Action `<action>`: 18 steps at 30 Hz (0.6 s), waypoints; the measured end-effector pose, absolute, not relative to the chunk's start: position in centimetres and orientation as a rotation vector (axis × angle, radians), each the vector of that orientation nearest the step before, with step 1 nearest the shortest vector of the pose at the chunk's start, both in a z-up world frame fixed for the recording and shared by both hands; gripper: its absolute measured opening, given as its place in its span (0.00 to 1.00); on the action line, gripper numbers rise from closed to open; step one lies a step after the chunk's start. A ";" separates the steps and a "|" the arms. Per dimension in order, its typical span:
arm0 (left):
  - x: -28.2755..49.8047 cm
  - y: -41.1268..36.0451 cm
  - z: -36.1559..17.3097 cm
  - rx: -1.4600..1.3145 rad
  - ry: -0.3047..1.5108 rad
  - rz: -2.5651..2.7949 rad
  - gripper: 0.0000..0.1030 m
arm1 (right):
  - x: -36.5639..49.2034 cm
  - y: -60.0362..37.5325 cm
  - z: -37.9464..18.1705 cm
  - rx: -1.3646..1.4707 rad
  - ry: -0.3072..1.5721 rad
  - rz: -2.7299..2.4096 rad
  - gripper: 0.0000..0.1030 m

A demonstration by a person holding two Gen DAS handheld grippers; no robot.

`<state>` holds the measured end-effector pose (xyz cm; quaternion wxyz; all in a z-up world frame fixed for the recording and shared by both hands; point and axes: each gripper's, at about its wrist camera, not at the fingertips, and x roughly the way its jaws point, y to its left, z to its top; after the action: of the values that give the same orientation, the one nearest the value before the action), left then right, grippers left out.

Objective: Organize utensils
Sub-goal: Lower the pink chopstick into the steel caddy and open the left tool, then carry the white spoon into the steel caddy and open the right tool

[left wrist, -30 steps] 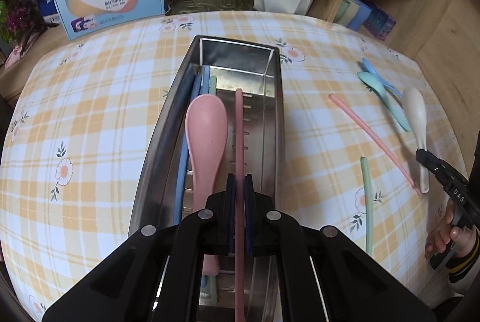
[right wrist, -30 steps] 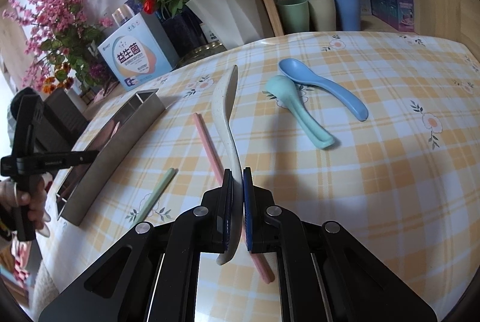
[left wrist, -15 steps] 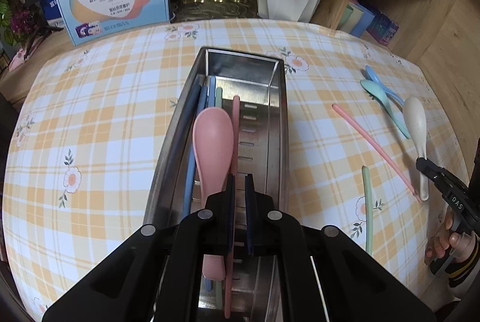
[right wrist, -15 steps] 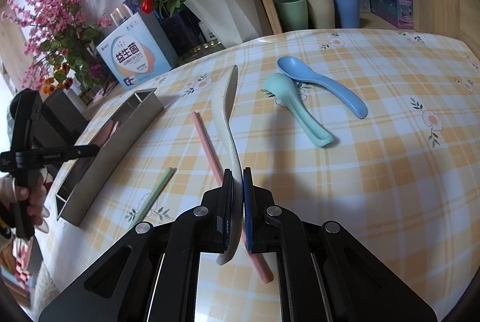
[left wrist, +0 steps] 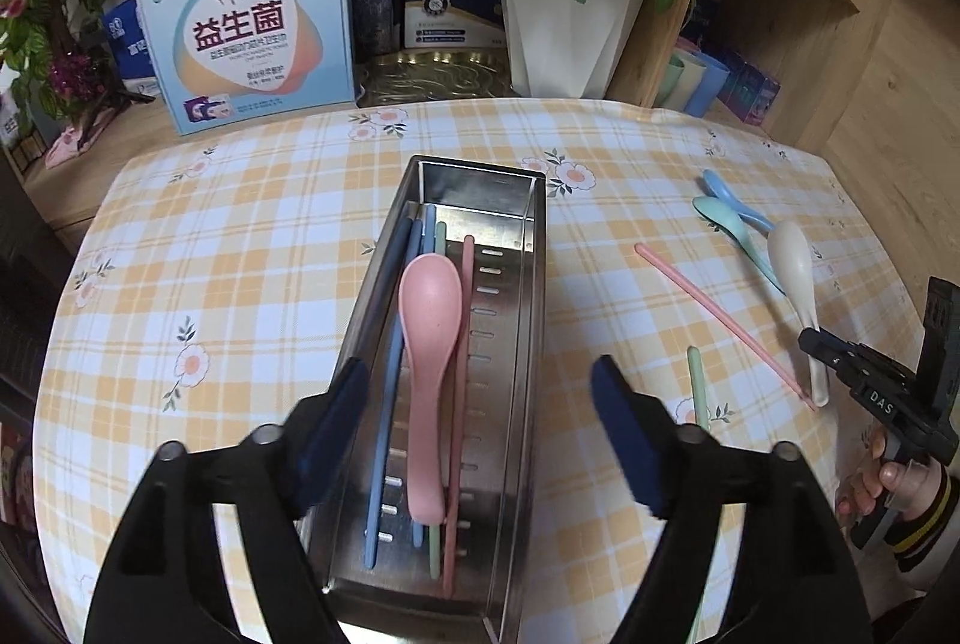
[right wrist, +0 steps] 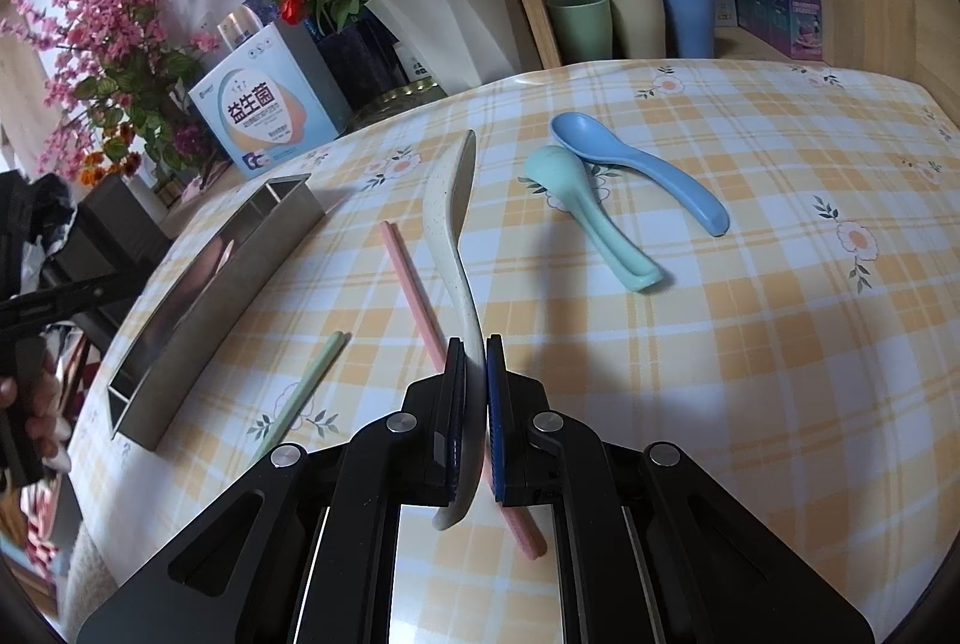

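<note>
A long steel tray (left wrist: pixel 534 284) lies on the checked tablecloth. In it lie a pink spoon (left wrist: pixel 429 332), a pink chopstick (left wrist: pixel 462 374) and blue and green chopsticks (left wrist: pixel 384 404). My left gripper (left wrist: pixel 480 386) is open and empty above the tray's near half. My right gripper (right wrist: pixel 474 350) is shut on the handle of a white spoon (right wrist: pixel 447 206), also seen in the left wrist view (left wrist: pixel 792 266). On the cloth lie a pink chopstick (right wrist: pixel 411 284), a green chopstick (right wrist: pixel 306 386), a teal spoon (right wrist: pixel 576 200) and a blue spoon (right wrist: pixel 636 164).
A white vase of red roses (left wrist: pixel 570 32) and a printed box (left wrist: pixel 252 50) stand behind the table. Cups (right wrist: pixel 630 23) sit on a wooden shelf at the right. The tray also shows in the right wrist view (right wrist: pixel 204 296).
My left gripper let go of the pink chopstick into the tray, drew back and opened wide. My right gripper stays shut on the white spoon.
</note>
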<state>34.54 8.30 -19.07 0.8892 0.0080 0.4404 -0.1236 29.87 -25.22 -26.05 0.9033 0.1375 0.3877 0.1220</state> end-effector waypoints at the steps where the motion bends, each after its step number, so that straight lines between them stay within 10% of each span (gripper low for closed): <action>1: 34.3 8.5 -19.0 0.014 0.912 -0.254 0.79 | 29.9 -25.1 -26.0 0.280 0.812 0.247 0.07; 18: 31.5 12.3 -19.1 -0.042 0.885 -0.188 0.94 | 31.9 -18.4 -21.8 0.297 0.923 0.337 0.07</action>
<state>31.45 12.29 -19.09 0.8993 -0.0201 0.4274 -0.0909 31.89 -18.40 -21.77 0.8712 0.1421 0.4413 0.1613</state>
